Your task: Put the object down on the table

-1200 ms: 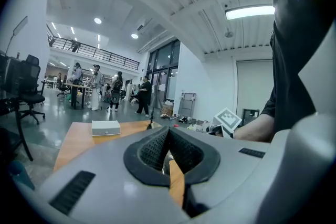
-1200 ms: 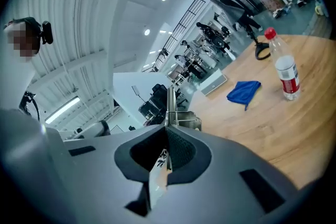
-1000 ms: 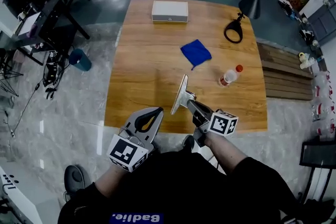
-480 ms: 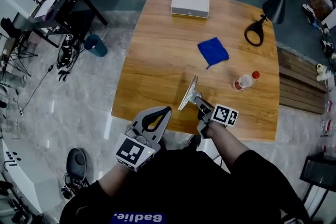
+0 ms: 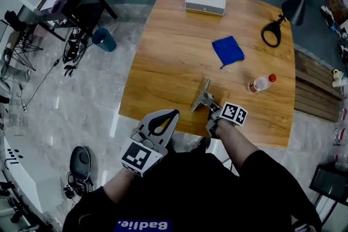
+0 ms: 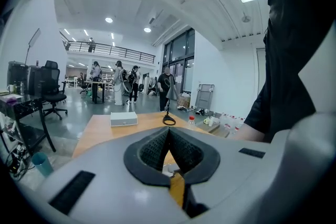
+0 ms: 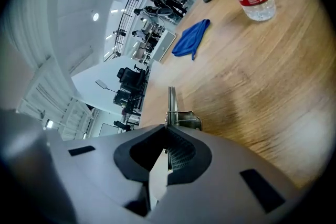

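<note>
My right gripper [image 5: 212, 107] is shut on the handle of a metal scraper [image 5: 201, 96], whose flat blade points away over the wooden table [image 5: 163, 62] near its front edge. In the right gripper view the scraper [image 7: 172, 107] sticks out just past the closed pads, low over the wood; whether it touches the table I cannot tell. My left gripper [image 5: 165, 117] hangs off the table's front edge, shut with nothing in it. In the left gripper view its black pads [image 6: 152, 149] meet at the tip.
On the table lie a blue cloth [image 5: 228, 50], a plastic bottle with a red cap [image 5: 260, 84] on its side, a black loop [image 5: 271, 33] at the far right and a white box [image 5: 205, 0] at the far edge. Office chairs and stands crowd the floor at left.
The right gripper has brought the scraper lower over the table, near the front edge. The head view has shifted a little. The left gripper stays where it was, shut.
</note>
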Tool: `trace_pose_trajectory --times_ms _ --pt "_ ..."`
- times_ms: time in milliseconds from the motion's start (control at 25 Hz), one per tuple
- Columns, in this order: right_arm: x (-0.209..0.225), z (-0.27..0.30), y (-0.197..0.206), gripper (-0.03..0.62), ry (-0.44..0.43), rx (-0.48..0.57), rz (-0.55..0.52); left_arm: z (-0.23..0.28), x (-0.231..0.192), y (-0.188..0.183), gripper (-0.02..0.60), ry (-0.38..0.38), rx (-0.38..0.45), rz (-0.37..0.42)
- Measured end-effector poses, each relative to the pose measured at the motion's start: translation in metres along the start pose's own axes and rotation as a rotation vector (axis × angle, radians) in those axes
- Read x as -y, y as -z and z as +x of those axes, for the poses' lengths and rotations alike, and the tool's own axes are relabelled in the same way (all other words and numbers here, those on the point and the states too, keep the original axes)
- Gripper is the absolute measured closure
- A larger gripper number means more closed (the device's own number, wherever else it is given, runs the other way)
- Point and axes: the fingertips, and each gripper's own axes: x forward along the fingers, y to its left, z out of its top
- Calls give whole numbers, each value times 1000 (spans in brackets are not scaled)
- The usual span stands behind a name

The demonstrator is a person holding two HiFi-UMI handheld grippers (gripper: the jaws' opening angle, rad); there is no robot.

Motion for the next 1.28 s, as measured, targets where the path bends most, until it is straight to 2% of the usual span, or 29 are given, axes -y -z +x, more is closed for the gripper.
trace_pose_trajectory --times_ms 240,760,960,1160,1280 --pt "12 5 4 585 43 2 58 -8 -5 0 574 -17 2 -29" --pt "21 8 9 571 69 41 134 -38 -21 14 574 8 -24 -15" --pt "21 -11 9 519 85 80 128 -45 -24 8 574 61 -6 -18" --pt "22 -44 16 516 127 147 112 -54 -25 9 574 138 26 -12" --pt "7 -69 28 516 126 209 99 -60 -27 14 574 193 49 -25"
